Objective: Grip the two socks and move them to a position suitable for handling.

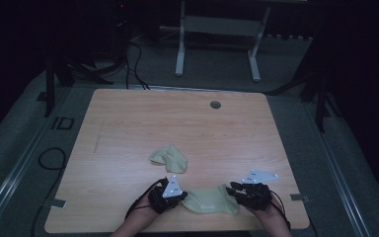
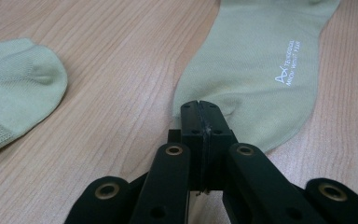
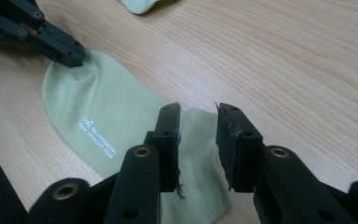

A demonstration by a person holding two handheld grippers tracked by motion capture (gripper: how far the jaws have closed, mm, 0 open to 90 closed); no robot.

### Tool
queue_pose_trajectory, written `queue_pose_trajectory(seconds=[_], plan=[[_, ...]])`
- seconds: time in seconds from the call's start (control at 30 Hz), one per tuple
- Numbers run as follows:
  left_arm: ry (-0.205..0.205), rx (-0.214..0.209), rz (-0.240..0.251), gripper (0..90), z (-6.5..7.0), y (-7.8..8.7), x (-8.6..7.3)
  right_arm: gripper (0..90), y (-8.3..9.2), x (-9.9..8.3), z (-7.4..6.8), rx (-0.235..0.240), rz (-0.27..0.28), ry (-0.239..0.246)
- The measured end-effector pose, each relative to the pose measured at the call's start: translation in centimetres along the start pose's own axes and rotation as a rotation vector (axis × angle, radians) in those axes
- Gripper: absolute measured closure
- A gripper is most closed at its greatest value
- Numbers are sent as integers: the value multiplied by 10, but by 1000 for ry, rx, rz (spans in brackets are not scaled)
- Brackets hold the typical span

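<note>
Pale green sock (image 1: 209, 200) flat on wooden table (image 1: 143, 118), toe pinched by left gripper (image 2: 199, 106). Right gripper (image 3: 198, 116) parted narrowly over cuff, gripping nothing. Second sock (image 1: 169, 158) crumpled nearby.

Both grippers: black linkage arms, brass-ringed pivot holes, blocky black pads. Left gripper (image 1: 173, 196) and right gripper (image 1: 237, 189) each carry a grey three-cornered plate on top, black cable trailing back from it.
</note>
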State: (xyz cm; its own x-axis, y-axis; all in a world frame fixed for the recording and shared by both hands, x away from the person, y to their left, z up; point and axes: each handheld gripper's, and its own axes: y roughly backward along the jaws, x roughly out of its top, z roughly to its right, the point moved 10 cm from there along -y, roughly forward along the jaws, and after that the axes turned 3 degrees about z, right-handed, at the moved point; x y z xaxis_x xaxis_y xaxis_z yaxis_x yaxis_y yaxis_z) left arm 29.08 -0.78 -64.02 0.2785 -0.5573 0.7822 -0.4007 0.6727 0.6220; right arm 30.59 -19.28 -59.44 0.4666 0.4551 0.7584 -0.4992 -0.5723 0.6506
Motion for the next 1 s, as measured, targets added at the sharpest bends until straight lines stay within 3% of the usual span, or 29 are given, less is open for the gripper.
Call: queue_pose_trajectory(seconds=[0.2, 0.37, 0.5, 0.67, 0.93, 1.0], plan=[[-1, 7, -3, 891, 0, 0, 0, 888, -7, -5, -5, 14, -27, 17], [11, 15, 2, 891, -1, -1, 1, 896, -20, -17, -6, 22, -72, 17], [11, 21, 0, 891, -4, -2, 2, 896, -28, -27, -1, 1, -104, 25], [28, 32, 8, 891, -8, -8, 6, 896, -27, -27, 10, -27, -94, -2], [10, 45, 7, 891, -12, -19, 15, 895, -23, -29, 20, -41, -91, -23], [9, 47, 9, 891, -13, -21, 17, 894, -22, -31, 22, -43, -82, -50]])
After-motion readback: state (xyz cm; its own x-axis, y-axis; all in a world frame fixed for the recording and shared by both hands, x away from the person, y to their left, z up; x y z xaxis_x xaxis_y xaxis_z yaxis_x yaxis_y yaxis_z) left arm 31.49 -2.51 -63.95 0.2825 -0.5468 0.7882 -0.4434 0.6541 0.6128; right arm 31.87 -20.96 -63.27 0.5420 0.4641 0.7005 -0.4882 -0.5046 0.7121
